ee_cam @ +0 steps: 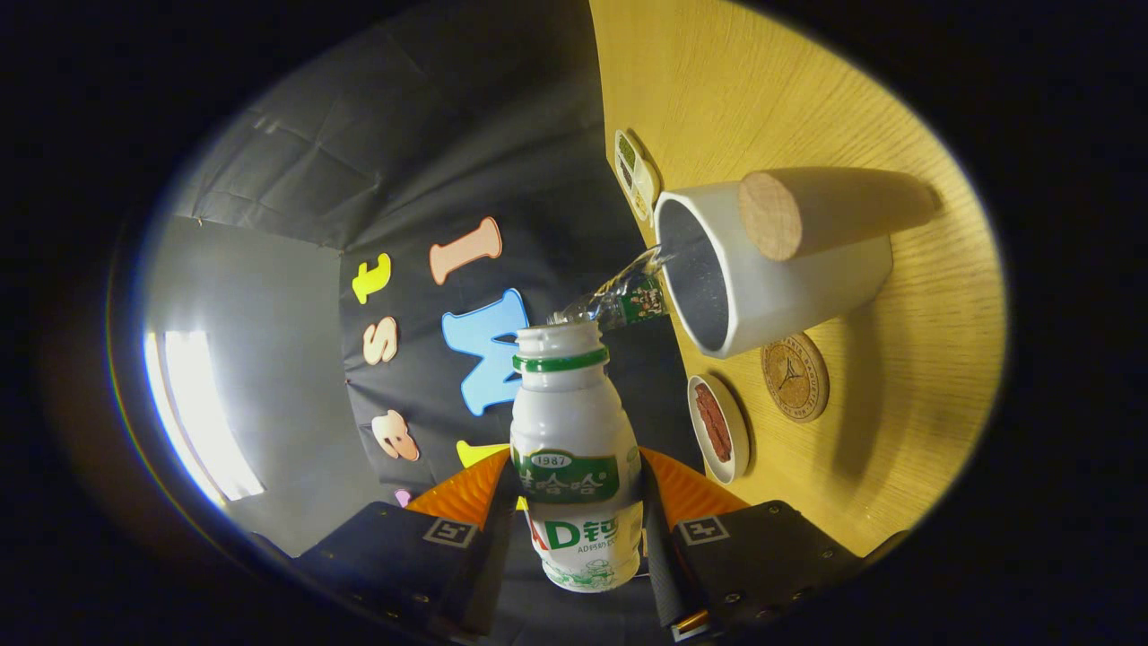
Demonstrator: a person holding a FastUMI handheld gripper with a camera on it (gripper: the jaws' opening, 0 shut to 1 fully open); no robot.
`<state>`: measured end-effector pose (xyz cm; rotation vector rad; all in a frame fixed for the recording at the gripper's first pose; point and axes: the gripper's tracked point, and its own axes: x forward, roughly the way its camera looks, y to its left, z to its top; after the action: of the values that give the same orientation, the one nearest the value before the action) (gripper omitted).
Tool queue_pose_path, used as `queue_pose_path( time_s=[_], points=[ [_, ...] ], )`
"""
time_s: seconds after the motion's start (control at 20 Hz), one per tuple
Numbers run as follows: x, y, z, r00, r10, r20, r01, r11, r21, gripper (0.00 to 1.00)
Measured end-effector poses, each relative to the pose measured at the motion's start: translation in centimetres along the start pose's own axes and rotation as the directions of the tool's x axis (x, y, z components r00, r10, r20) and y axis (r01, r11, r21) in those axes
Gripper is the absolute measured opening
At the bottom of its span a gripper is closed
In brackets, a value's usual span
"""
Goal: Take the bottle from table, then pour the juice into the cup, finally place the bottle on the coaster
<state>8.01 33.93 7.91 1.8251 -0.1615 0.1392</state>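
Tool (574, 502) pinching smooth plastic bottle (574, 449) (cylindrical).

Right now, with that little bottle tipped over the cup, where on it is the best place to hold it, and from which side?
Around the labelled middle of the bottle, as the gripper does now: one finger pressing each side, coming from behind its base. The body there is widest and straight-sided, so the pads sit flat, and the narrow neck stays free to aim at the cup.
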Motion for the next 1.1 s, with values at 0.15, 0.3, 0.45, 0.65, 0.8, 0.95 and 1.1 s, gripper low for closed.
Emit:
queue_pose_path(
  time_s=[0.15,0.3,0.45,0.65,0.8,0.95,1.1],
  points=[
    [0.09,0.01,-0.25,1.000,-0.001,-0.001,0.001,1.000,0.006,0.66],
    [0.12,0.02,-0.27,1.000,-0.002,-0.002,0.002,1.000,0.013,0.66],
    [0.25,-0.04,-0.48,1.000,-0.002,-0.005,0.002,1.000,0.020,0.66],
    [0.42,-0.23,-0.73,1.000,-0.001,-0.007,0.002,0.999,0.033,0.66],
    [0.52,-0.22,-0.70,1.000,0.001,-0.007,0.000,0.999,0.037,0.66],
    [0.39,-0.27,-0.70,1.000,0.004,-0.005,-0.003,0.999,0.042,0.66],
    [0.34,-0.34,-0.71,1.000,0.005,-0.004,-0.005,0.999,0.051,0.66]
  ],
)
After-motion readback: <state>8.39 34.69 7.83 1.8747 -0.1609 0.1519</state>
